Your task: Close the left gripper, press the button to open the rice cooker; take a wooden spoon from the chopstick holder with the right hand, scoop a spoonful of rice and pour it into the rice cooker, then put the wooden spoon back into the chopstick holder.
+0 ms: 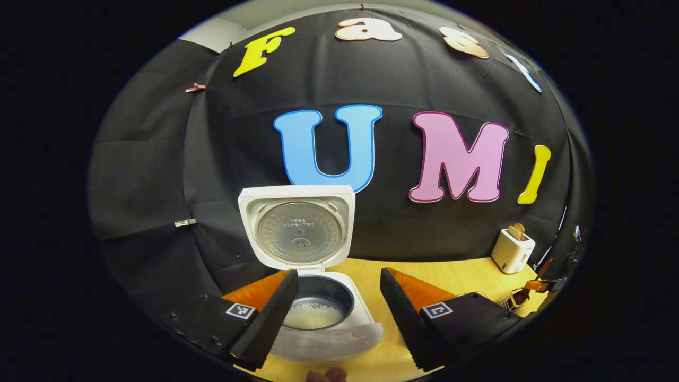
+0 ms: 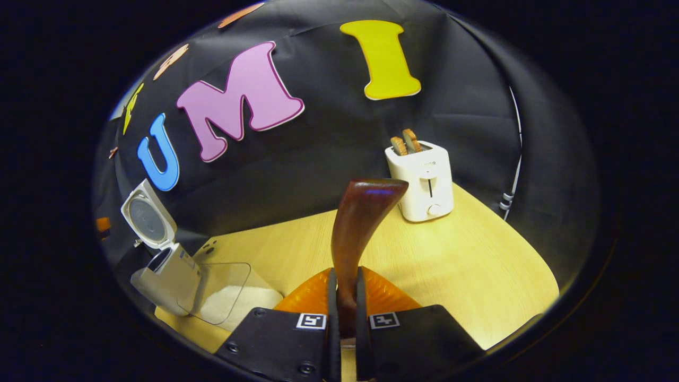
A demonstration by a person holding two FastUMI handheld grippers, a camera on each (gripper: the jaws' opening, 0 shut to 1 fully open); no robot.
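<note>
With the rice cooker (image 1: 310, 297) standing lid-up on the desk (image 2: 451, 254), I see rice in its inner pot. My left gripper (image 1: 335, 307) hangs just before the cooker, fingers spread wide, holding nothing. My right gripper (image 2: 344, 313) is clamped on the wooden spoon (image 2: 358, 228), well right of the cooker, before the toaster (image 2: 421, 180).

On the table (image 2: 477, 276), the open rice cooker (image 1: 318, 297) stands left before the wall, a clear container (image 2: 223, 292) just beside it, the toaster (image 2: 421, 178) far right.
</note>
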